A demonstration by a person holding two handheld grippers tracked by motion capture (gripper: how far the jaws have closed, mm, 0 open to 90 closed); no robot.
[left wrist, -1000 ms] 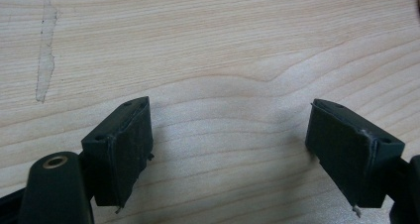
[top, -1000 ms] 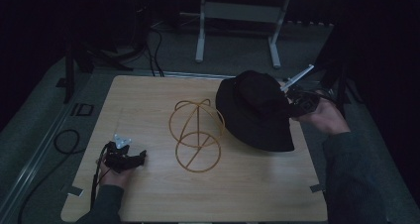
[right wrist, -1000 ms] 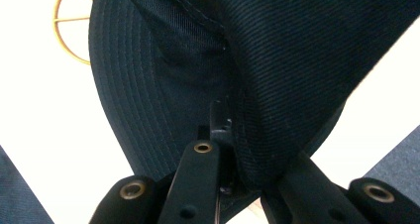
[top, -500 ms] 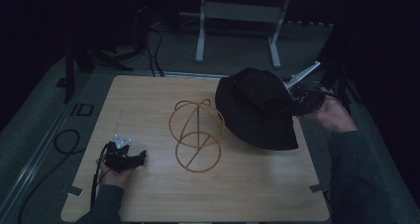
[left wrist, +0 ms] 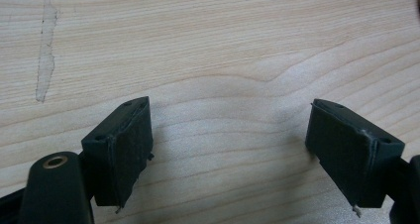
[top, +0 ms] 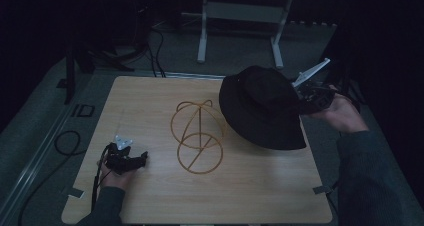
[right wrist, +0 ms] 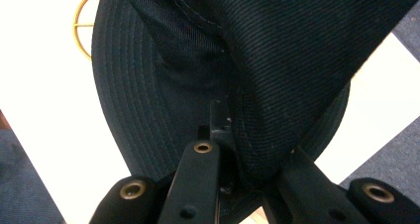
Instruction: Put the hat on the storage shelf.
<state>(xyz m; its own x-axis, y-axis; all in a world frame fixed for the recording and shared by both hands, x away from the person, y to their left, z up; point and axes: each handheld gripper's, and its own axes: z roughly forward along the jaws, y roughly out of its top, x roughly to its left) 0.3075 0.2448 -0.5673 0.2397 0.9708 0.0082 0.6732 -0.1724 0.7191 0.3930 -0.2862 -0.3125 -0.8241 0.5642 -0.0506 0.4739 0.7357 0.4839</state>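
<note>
Dark room, light wooden table (top: 150, 101) on grey carpet, white metal stand legs (top: 240, 31) behind the far edge, black cables (top: 65, 141) on the floor along the left side. No containers on the table. Gold wire hat stand (top: 197, 136) sits upright about mid-table, round base ring on the wood, dome-shaped hoops above it, nothing on it. Black bucket hat (top: 262, 106) is at the table's right side, lifted and tilted, brim hanging low over the wood, its left edge near the wire stand but apart from it. Right gripper (top: 312, 93) is at the hat's right edge beyond the table's right side; in the right gripper view the jaws are closed tight on a fold of hat fabric (right wrist: 277, 85), brim underside and a bit of wire stand behind. Left gripper (top: 125, 158) rests low near the front left corner, well apart from stand and hat; in its own view the jaws are spread wide over bare wood with nothing between them. Front and far-left table areas are open.
</note>
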